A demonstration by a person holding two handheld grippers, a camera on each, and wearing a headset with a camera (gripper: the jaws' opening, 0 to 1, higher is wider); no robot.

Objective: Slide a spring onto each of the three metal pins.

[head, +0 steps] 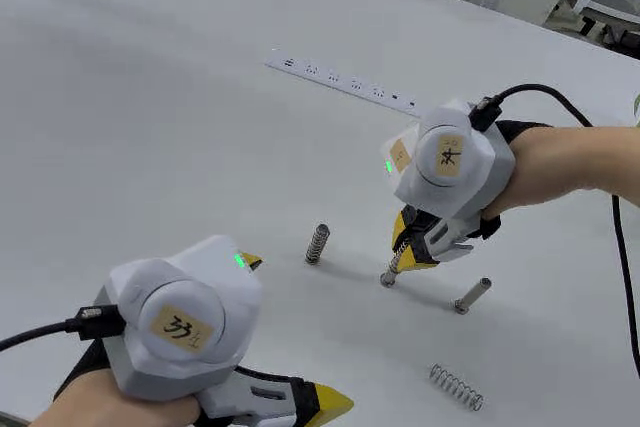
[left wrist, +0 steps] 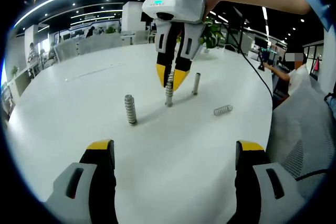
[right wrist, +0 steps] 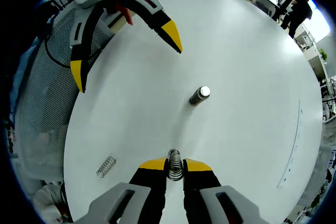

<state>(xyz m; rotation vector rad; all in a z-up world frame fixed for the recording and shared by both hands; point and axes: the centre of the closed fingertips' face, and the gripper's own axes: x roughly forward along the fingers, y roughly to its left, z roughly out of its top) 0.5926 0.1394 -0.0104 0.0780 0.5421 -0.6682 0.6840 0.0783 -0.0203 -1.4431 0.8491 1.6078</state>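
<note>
Head view: right claw (head: 407, 250) pinches a spring (head: 394, 266), bare table (head: 150, 97) around.

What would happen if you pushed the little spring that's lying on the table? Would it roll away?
Probably yes. The loose spring lies on its side on the smooth white table, so a sideways nudge would likely roll it. Its thin, open wire coils suggest it is light and would squash if the jaws pinched it end to end.
</note>
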